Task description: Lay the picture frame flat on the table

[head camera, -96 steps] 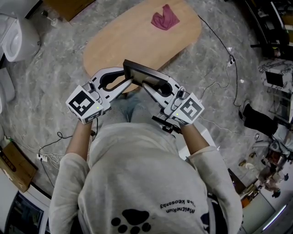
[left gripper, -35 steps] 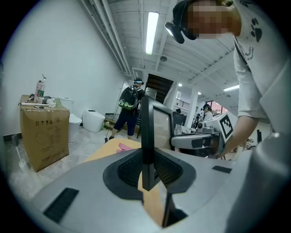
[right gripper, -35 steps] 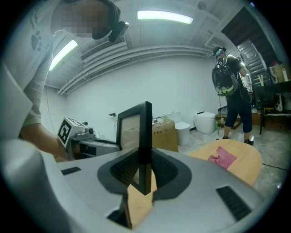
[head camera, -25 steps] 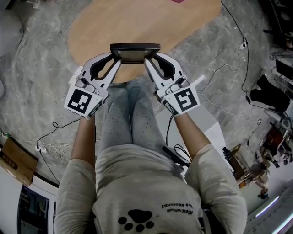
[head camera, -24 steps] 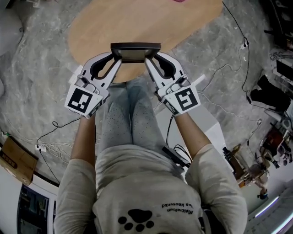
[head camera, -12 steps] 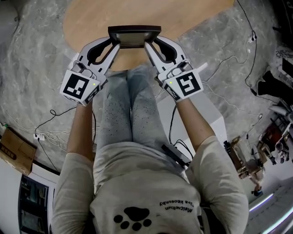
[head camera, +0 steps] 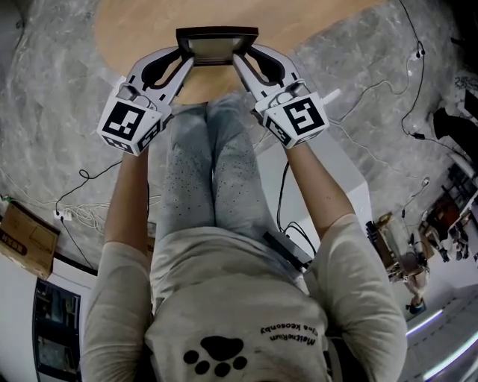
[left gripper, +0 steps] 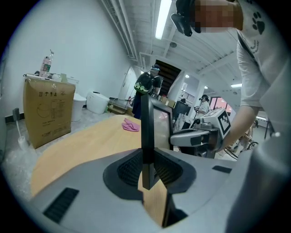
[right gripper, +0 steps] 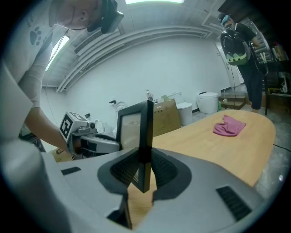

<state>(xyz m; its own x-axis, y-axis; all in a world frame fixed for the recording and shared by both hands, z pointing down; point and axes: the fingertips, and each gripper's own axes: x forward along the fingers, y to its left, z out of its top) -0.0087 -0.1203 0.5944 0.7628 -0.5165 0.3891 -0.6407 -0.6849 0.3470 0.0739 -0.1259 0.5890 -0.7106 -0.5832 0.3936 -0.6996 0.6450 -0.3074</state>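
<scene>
Progress looks about halfway to me: my left hand-held gripper (head camera: 185, 58) and right hand-held gripper (head camera: 240, 60) each pinch one side edge of the picture frame (head camera: 216, 45), held upright over the worktop's (head camera: 149, 19) near edge. Lowering it, tipping it flat and releasing are left.

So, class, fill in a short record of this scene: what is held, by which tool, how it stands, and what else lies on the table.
Held item: picture frame
Left tool: shut on the frame's left edge
Right tool: shut on its right edge
Frame pose: upright, not yet flat
Place: over the near edge of the wooden table
Also on table: pink cloth, far end
</scene>
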